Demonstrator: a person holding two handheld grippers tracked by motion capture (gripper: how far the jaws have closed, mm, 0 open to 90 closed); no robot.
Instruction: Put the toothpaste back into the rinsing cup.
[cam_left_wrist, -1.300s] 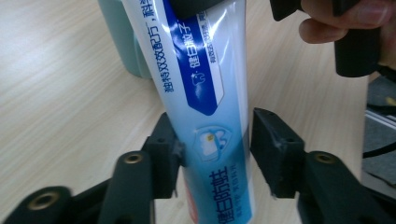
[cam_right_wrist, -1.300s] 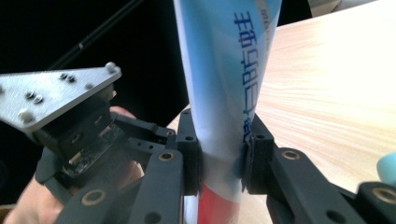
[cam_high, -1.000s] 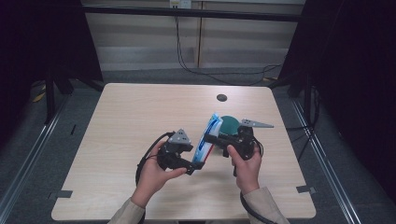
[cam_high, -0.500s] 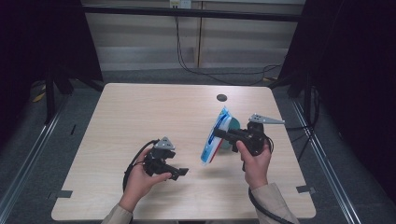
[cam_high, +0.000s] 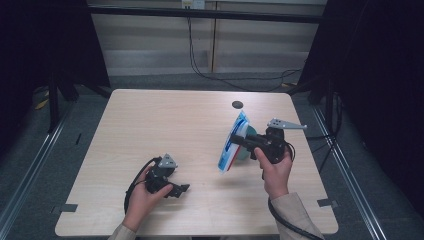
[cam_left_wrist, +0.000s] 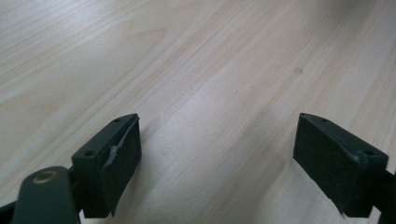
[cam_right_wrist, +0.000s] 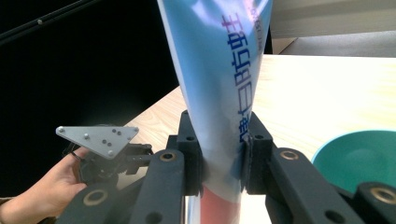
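Right gripper view: teal bowl (cam_right_wrist: 357, 156) w/ unseen contents

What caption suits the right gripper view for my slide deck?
Right gripper clamps a blue printed tube above a wooden table, teal bowl alongside.

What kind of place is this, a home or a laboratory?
Probably a laboratory or recording booth, not a home: a bare wooden table between black curtains, metal rails on the floor, and cables along the back wall.
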